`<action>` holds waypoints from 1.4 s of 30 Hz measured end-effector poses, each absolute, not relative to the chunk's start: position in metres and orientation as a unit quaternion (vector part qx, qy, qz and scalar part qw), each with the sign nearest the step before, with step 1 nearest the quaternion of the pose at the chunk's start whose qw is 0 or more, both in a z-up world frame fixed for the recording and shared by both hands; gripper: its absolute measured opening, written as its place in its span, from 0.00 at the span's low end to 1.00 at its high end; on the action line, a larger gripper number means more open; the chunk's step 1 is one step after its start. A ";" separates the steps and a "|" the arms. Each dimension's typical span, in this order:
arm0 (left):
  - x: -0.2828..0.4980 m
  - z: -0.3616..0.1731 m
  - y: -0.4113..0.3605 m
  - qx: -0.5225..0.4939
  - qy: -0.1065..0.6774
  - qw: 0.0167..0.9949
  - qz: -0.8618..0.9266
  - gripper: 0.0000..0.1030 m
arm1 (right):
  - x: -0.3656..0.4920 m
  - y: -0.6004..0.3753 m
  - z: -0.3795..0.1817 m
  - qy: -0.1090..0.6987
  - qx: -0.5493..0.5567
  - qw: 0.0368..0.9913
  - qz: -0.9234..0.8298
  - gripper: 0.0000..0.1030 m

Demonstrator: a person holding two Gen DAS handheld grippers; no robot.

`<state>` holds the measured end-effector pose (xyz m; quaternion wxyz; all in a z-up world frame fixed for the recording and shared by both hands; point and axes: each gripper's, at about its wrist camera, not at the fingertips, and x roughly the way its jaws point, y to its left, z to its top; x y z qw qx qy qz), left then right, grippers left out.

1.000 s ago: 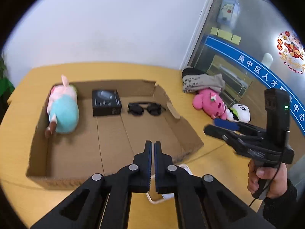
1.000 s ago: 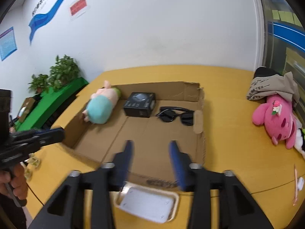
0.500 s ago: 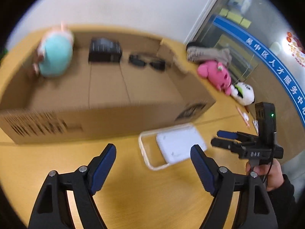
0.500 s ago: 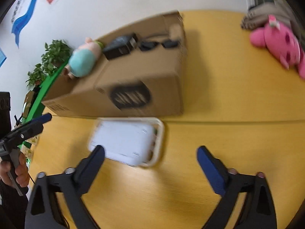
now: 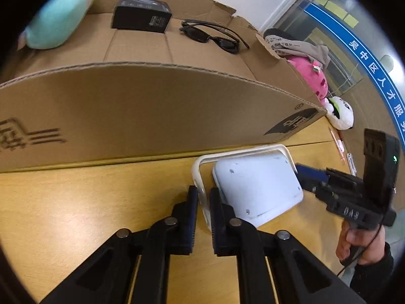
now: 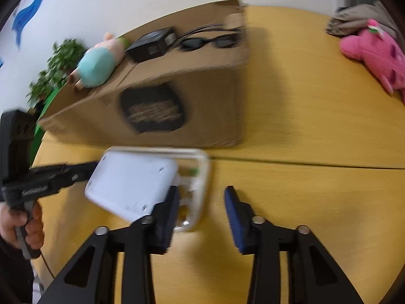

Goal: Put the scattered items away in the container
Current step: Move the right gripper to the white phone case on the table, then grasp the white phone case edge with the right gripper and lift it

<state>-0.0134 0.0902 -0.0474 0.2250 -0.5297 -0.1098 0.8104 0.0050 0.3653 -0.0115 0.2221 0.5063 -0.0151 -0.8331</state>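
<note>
A white box-like device with a white frame handle (image 5: 255, 190) lies on the yellow table in front of the cardboard box (image 5: 152, 106); it also shows in the right wrist view (image 6: 131, 185). My left gripper (image 5: 203, 202) is shut on the frame's near bar. My right gripper (image 6: 202, 202) is open, its left finger over the frame's right end. Inside the cardboard box (image 6: 192, 86) are a teal-and-pink plush (image 5: 55, 17), a black box (image 5: 141, 14) and sunglasses (image 5: 212, 36).
A pink plush (image 5: 312, 76), a grey cloth (image 5: 296, 45) and a white panda plush (image 5: 339, 112) lie on the table right of the box. The pink plush (image 6: 374, 53) also shows in the right wrist view. Green plants (image 6: 58, 65) stand beyond the table's left edge.
Both grippers have dropped from above the box to table level at the white device. My left gripper opened wide, then closed on the frame's bar. My right gripper narrowed somewhat.
</note>
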 end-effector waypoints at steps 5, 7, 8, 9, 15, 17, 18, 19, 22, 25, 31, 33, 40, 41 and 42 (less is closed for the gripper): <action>0.004 -0.046 0.059 -0.533 -0.108 0.218 0.810 0.07 | 0.024 0.342 -0.012 -0.013 0.514 0.252 -0.820 0.29; 0.006 -0.046 0.050 -0.534 -0.109 0.216 0.810 0.07 | 0.022 0.338 -0.013 -0.010 0.514 0.252 -0.820 0.29; 0.006 -0.046 0.048 -0.534 -0.109 0.216 0.810 0.08 | 0.019 0.338 -0.013 -0.011 0.514 0.249 -0.820 0.29; 0.005 -0.046 0.048 -0.534 -0.109 0.217 0.810 0.08 | 0.014 0.338 -0.013 -0.018 0.517 0.249 -0.819 0.29; -0.003 -0.047 0.048 -0.528 -0.117 0.213 0.814 0.06 | 0.012 0.320 -0.013 0.010 0.513 0.244 -0.823 0.14; -0.001 -0.046 0.048 -0.525 -0.115 0.217 0.815 0.06 | 0.012 0.325 -0.014 -0.009 0.508 0.242 -0.827 0.12; 0.002 -0.044 0.048 -0.518 -0.111 0.217 0.820 0.06 | 0.013 0.326 -0.014 -0.017 0.502 0.241 -0.830 0.12; 0.006 -0.039 0.049 -0.506 -0.105 0.215 0.829 0.05 | 0.016 0.327 -0.012 -0.019 0.494 0.239 -0.836 0.11; 0.020 -0.018 0.043 -0.456 -0.101 0.212 0.859 0.04 | 0.030 0.327 0.003 -0.023 0.450 0.241 -0.860 0.09; 0.042 0.008 0.034 -0.377 -0.095 0.224 0.894 0.00 | 0.053 0.327 0.028 -0.020 0.376 0.265 -0.888 0.06; 0.079 0.023 0.028 -0.293 -0.055 0.234 0.925 0.00 | 0.112 0.296 0.044 0.059 0.284 0.352 -0.890 0.04; 0.072 0.012 0.021 -0.315 -0.075 0.230 0.918 0.00 | 0.114 0.294 0.036 0.054 0.300 0.361 -0.881 0.04; 0.036 -0.014 0.017 -0.372 -0.100 0.205 0.900 0.16 | 0.066 0.317 0.030 0.010 0.352 0.335 -0.874 0.65; 0.031 -0.018 0.019 -0.380 -0.101 0.208 0.896 0.26 | 0.053 0.320 0.026 0.002 0.363 0.329 -0.872 0.71; 0.023 -0.023 0.022 -0.390 -0.102 0.207 0.891 0.31 | 0.041 0.322 0.021 -0.008 0.377 0.328 -0.866 0.71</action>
